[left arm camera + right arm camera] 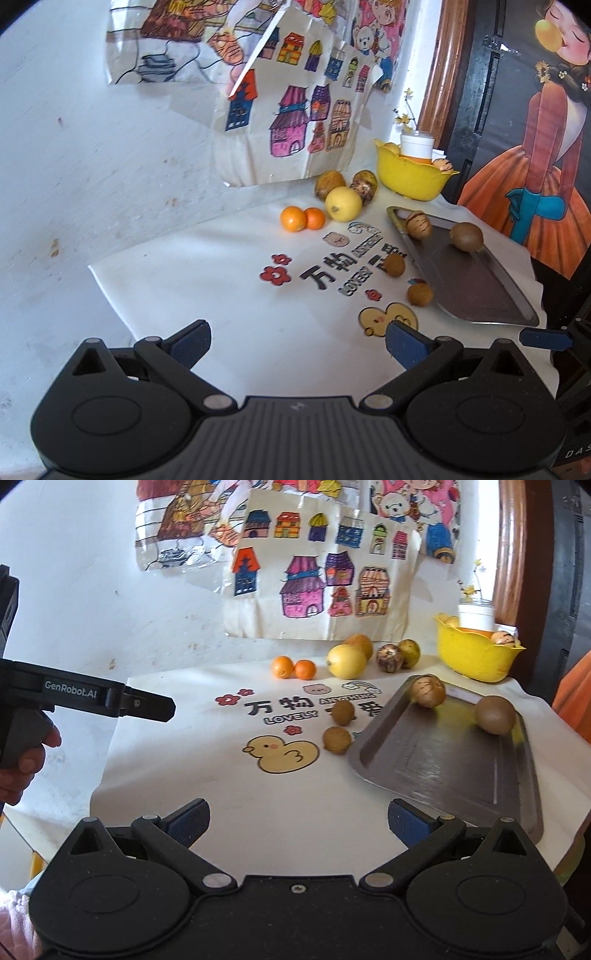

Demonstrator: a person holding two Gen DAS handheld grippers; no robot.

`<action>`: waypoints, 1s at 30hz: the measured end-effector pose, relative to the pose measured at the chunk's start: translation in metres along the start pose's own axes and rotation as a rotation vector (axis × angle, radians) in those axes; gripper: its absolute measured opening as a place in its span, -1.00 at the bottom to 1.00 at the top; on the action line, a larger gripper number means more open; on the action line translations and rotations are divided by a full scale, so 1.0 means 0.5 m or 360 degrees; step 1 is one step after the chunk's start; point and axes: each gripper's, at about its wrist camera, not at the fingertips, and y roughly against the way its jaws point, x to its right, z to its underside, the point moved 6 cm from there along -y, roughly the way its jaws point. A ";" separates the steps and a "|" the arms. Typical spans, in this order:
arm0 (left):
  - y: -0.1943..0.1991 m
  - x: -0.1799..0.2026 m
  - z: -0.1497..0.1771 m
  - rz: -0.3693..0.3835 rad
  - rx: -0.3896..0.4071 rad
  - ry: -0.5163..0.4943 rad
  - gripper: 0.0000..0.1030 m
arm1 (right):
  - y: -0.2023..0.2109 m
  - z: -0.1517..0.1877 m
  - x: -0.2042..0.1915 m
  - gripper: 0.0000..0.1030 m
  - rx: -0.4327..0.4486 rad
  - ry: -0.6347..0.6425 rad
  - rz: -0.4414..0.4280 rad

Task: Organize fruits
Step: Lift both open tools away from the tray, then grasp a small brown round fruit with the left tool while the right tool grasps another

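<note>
A metal tray (476,291) (443,760) lies on the right of the white cloth and holds a kiwi (466,236) (495,715) and a mottled brown fruit (418,225) (428,690). Two small brown fruits (394,264) (337,739) lie on the cloth beside it. Two oranges (293,218) (282,667), a yellow fruit (343,204) (346,661) and darker fruits (329,183) sit at the back. My left gripper (297,341) is open and empty above the cloth's front. My right gripper (298,821) is open and empty too.
A yellow bowl (413,177) (476,657) with a white jar and fruits stands at the back right. The left gripper's body (85,698) and the hand show at the left of the right wrist view. Drawings hang on the wall behind.
</note>
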 end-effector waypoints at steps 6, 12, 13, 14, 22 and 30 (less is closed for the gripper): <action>-0.009 -0.017 0.005 -0.0025 -0.0026 0.0006 0.99 | -0.013 -0.004 -0.006 0.99 -0.0014 0.0009 -0.0024; -0.025 -0.025 0.002 -0.0039 -0.0044 -0.0003 0.99 | -0.030 0.000 0.000 0.99 -0.0032 0.0025 -0.0038; -0.029 -0.026 0.001 -0.0041 -0.0049 -0.0005 0.99 | -0.034 0.001 0.001 0.99 -0.0037 0.0028 -0.0040; -0.032 -0.027 0.000 -0.0045 -0.0052 -0.0006 0.99 | -0.037 0.003 0.003 0.99 -0.0041 0.0031 -0.0041; -0.067 -0.033 -0.014 -0.0062 -0.0077 -0.0018 0.99 | -0.059 0.006 0.023 0.99 -0.0057 0.0047 -0.0039; -0.107 -0.032 -0.034 -0.0051 -0.0089 -0.0023 0.99 | -0.075 -0.001 0.023 0.99 -0.0035 0.0238 0.0004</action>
